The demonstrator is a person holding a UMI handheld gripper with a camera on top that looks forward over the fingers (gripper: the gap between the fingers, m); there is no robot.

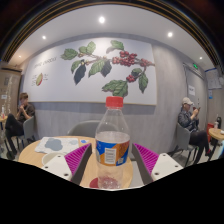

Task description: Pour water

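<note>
Pink pads (76,156) on the two fingers flank a clear plastic bottle (113,140), one at each side of its lower body. Whether the jaws actually press on it is hard to judge: the pads seem to meet its sides, but the contact lines are cut off low down, so I cannot tell if the bottle is gripped or merely stands between them. The gripper (112,165) points straight at it.

The bottle stands upright, red cap (115,101) on, with a blue and orange label (113,148) round its middle and what looks like water inside. Its base seems to rest on a round wooden surface (100,172), though the very bottom is hidden.

To the left of the bottle lies another light wooden surface (45,152). No cup or glass to pour into shows near the bottle; it may lie outside the view.

Behind the bottle is a pale wall with a large mural of green leaves and red berries (108,66), and ceiling lights above. Far left of the bottle a person (18,115) sits at a table; far right another person (188,120) sits on a chair.

By my judgement the task is at its start: the bottle is being taken hold of. With the cap in place, no pouring can happen yet. The next move calls for a firm hold at the label, the cap removed, and a receiving vessel found before tilting.
</note>
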